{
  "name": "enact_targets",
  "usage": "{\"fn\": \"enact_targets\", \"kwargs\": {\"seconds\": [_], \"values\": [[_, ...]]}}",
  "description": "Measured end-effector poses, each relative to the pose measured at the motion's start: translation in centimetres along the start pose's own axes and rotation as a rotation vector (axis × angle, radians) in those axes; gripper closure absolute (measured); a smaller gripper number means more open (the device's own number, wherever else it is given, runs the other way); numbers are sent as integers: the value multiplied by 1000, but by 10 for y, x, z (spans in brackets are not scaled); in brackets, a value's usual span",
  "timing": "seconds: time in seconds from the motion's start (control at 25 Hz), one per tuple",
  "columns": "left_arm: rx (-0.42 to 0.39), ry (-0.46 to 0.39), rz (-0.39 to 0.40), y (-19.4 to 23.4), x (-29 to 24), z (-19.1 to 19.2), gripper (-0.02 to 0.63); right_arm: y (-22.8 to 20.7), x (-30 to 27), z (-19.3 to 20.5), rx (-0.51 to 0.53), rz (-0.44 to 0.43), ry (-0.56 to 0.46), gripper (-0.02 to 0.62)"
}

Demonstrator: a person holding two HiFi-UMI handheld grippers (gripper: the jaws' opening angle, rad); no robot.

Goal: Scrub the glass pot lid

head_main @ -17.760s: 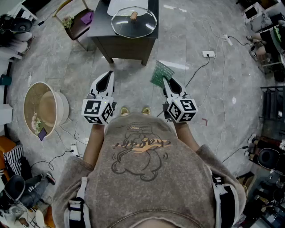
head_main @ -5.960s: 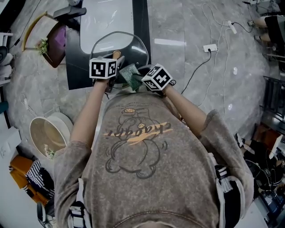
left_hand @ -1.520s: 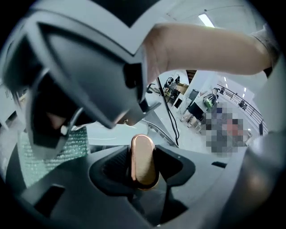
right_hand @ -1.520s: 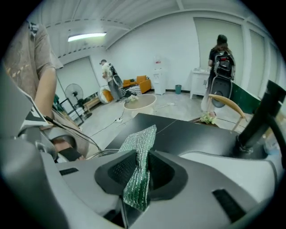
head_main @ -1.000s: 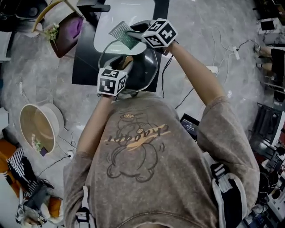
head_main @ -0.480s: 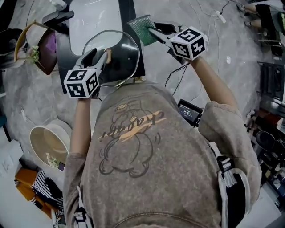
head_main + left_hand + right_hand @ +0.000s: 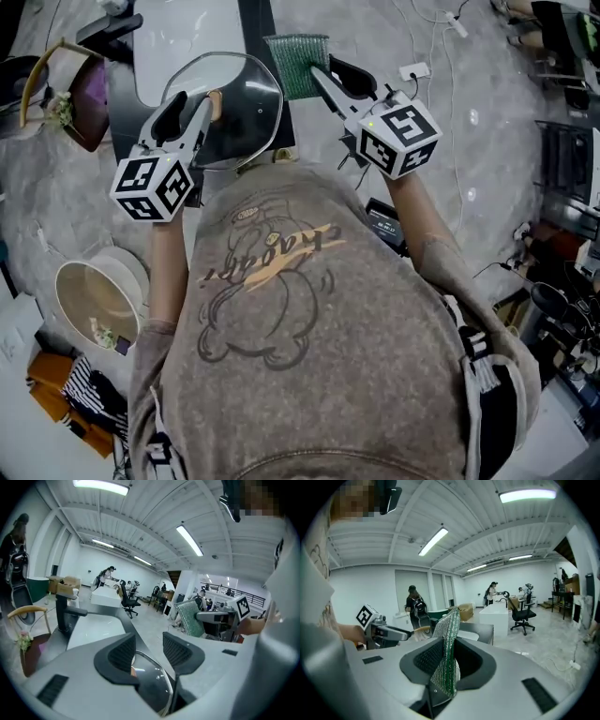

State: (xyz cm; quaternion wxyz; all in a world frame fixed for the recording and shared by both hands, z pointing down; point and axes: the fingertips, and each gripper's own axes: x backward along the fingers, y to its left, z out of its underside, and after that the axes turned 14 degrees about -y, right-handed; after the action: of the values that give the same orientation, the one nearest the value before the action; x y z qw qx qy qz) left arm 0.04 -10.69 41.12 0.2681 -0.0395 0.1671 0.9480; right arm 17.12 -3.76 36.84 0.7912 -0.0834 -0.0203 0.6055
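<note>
Here the left gripper (image 7: 195, 101) held the clear, shiny lid (image 7: 242, 111) by its knob (image 7: 215, 103); the right gripper (image 7: 324, 75) pinched a green pad (image 7: 297, 62).

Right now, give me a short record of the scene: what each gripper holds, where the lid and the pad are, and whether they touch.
left gripper: shut on the wooden knob of the glass pot lid
glass pot lid: held tilted over the near edge of the dark table
right gripper: shut on the green scrub pad
green scrub pad: stands out past the jaws, to the right of the lid
pad and lid contact: none, they are apart
scrubbing: not under way at this moment
</note>
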Motion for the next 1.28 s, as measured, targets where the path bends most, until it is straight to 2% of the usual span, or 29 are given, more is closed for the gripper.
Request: {"fn": "enact_targets", "kwargs": {"seconds": [0.12,0.24,0.28,0.56,0.72,1.12,1.28], "values": [[-35,-64,-23,-1,4,-11,449,11,1,-1,-5,32,-61,501],[-41,-129,-54,6,10,-22,579,20,-3,3,15,39,-86,501],[-41,-146,-65,8,11,-24,594,22,-4,5,26,39,-93,502],[-79,-247,-121,26,14,-23,597,29,-19,22,102,62,-145,502],[-104,-293,-128,29,13,-20,597,27,-27,31,82,60,-164,502],[-115,-294,-157,34,7,-8,597,18,-34,45,75,107,-173,503],[-84,-286,-181,42,9,-6,597,18,-40,44,69,113,-182,508]]}}
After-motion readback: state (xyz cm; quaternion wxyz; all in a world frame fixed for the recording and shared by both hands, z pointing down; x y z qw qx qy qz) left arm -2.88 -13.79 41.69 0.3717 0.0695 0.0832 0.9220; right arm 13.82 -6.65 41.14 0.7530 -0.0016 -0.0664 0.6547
